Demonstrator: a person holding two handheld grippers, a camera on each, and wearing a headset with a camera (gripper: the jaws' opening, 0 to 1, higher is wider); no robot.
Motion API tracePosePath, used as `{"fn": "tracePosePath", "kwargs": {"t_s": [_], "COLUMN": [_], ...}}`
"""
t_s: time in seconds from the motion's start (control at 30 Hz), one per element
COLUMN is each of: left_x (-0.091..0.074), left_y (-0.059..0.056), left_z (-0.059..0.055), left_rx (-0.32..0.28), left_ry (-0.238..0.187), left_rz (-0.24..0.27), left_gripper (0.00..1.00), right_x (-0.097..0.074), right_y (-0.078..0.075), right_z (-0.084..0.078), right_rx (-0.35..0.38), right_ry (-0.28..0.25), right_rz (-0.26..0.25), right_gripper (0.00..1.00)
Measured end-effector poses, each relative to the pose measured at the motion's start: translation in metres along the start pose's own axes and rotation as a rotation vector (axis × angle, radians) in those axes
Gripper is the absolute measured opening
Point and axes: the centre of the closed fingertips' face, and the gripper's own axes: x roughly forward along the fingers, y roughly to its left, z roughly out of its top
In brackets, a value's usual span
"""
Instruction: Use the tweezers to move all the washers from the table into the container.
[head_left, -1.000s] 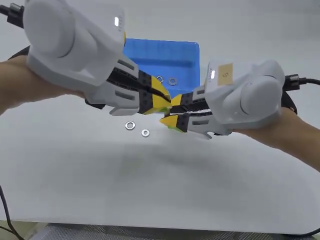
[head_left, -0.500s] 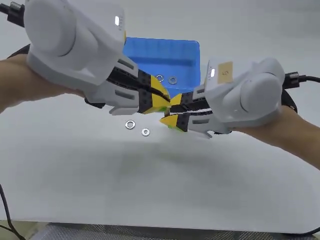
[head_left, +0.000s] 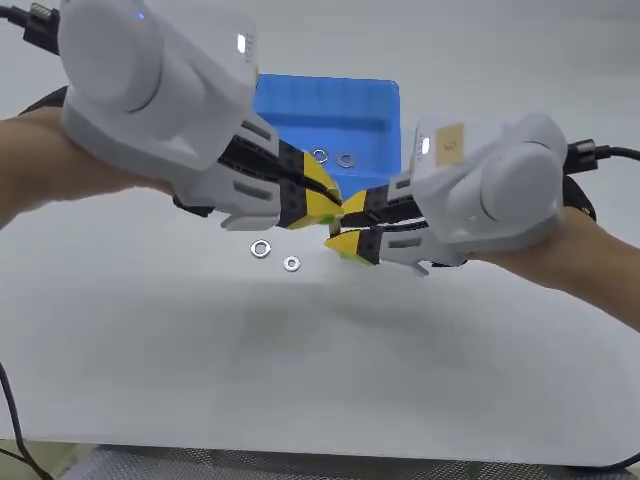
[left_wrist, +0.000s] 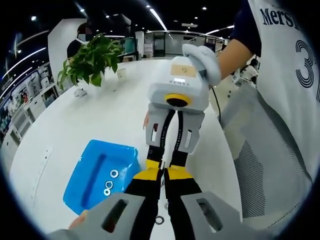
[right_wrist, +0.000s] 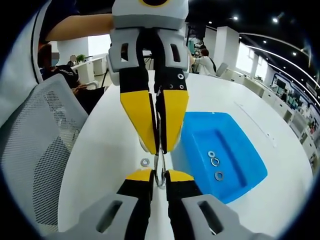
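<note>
My left gripper (head_left: 332, 203) and right gripper (head_left: 338, 232) meet tip to tip above the table, just in front of the blue container (head_left: 340, 105). Thin metal tweezers (right_wrist: 159, 167) run between the left gripper's yellow fingers (right_wrist: 142, 117) and the right gripper's own jaws, and both grippers look shut on them. Three washers (right_wrist: 215, 162) lie inside the container (right_wrist: 235, 165). Two washers (head_left: 261, 250) (head_left: 291, 264) lie on the white table below and left of the tips. From the left gripper view the right gripper (left_wrist: 164, 167) faces me, with the container (left_wrist: 90, 172) to its left.
The white table (head_left: 300, 360) stretches wide toward the near edge. A potted plant (left_wrist: 90, 60) stands far off on the table. A mesh chair (right_wrist: 40, 160) is beside the table, and a person's torso (left_wrist: 280, 100) is close behind the right gripper.
The left gripper's body has edged slightly to the right. The tips stay together and the washers have not moved.
</note>
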Motion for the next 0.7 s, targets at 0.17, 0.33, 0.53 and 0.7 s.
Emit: {"fn": "tracePosePath", "kwargs": {"t_s": [0.17, 0.33, 0.53, 0.7], "left_x": [0.002, -0.001, -0.004, -0.01], "left_y": [0.0, -0.002, -0.006, -0.009], "left_z": [-0.009, -0.01, 0.0, 0.01], "left_rx": [0.019, 0.01, 0.019, 0.018], "left_ry": [0.051, 0.045, 0.015, -0.018], "left_rz": [0.001, 0.005, 0.003, 0.007], "left_gripper": [0.08, 0.08, 0.08, 0.08], "right_x": [0.003, 0.003, -0.003, -0.009], "right_y": [0.0, 0.001, 0.004, 0.005], "right_z": [0.001, 0.001, 0.007, 0.015], "right_rx": [-0.016, -0.007, 0.025, 0.011], "right_ry": [0.011, 0.008, -0.021, -0.033], "right_rz": [0.004, 0.006, 0.001, 0.001], "right_gripper": [0.1, 0.1, 0.1, 0.1]}}
